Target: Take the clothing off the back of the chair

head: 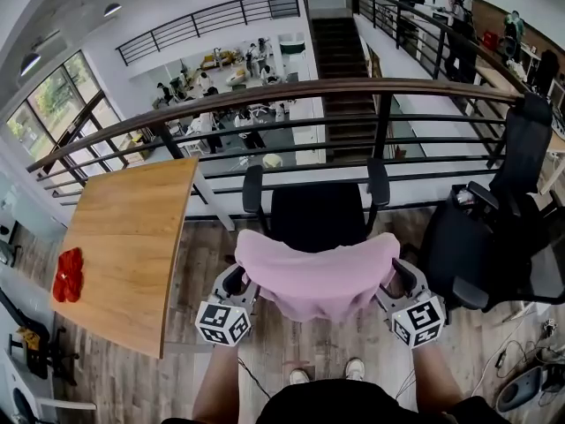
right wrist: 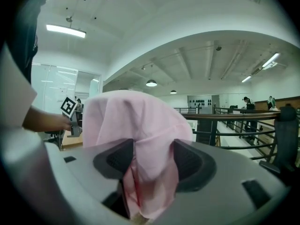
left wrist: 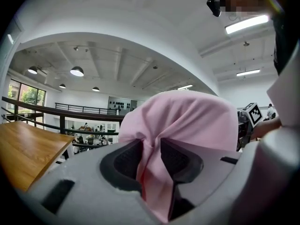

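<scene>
Head view: clothing [head: 320,276] (pink) pinched in left gripper [head: 238,281].

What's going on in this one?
A person stands behind a chair with a pink garment draped over its back. The left hand-held gripper pinches the garment at one side. The right hand-held gripper has it between wider jaws, not clearly clamped. The garment is still on the chair.
</scene>
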A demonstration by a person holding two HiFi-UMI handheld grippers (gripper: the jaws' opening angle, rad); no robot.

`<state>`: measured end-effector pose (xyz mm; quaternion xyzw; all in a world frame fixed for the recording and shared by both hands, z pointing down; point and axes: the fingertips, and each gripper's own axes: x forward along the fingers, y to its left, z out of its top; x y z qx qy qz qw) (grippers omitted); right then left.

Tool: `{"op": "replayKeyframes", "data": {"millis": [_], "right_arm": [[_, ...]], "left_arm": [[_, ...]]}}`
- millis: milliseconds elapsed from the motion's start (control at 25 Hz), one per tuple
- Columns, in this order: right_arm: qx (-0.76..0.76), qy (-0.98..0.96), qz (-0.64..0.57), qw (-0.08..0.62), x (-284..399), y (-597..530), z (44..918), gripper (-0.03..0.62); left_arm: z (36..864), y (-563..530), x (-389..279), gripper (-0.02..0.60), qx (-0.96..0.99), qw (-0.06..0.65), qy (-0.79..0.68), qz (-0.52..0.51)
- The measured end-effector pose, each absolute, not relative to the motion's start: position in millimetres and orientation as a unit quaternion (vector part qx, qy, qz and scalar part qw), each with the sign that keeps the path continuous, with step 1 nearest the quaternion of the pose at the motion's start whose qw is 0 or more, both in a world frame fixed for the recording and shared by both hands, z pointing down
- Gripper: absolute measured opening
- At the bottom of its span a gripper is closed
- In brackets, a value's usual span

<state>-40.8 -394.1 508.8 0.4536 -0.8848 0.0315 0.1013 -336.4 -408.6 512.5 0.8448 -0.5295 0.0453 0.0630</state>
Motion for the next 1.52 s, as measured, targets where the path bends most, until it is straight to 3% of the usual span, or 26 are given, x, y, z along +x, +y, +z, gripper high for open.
{"op": "replayKeyframes", "data": {"millis": [80,200,240,640,920,1520], "right_arm": [[0.470,-0.877,0.026,0.100,-36,-398,507,0.200],[0.493,-0.866,0.030,0.081,-27,-400,502,0.049],[0.497,-0.864,0.032,0.076,-25,-399,501,0.035],[0.531,-0.846,0.014,0.054,-12,-388,482,0.029],[0.561,-0.826,-0.039,0.016,-2,-369,439,0.029],[0.574,-0.810,-0.122,-0.016,-25,-307,362,0.029]], "left_arm": [[514,-408,-331,0.067,0.848,0.063,-0.524,0.052],[516,-406,-328,0.041,0.846,0.059,-0.526,0.061],[516,-405,-329,0.040,0.845,0.060,-0.528,0.061],[511,-390,-349,0.035,0.833,0.090,-0.545,0.016],[481,-371,-348,0.032,0.822,0.032,-0.567,0.040],[410,-310,-376,0.032,0.840,0.000,-0.540,-0.057]]}}
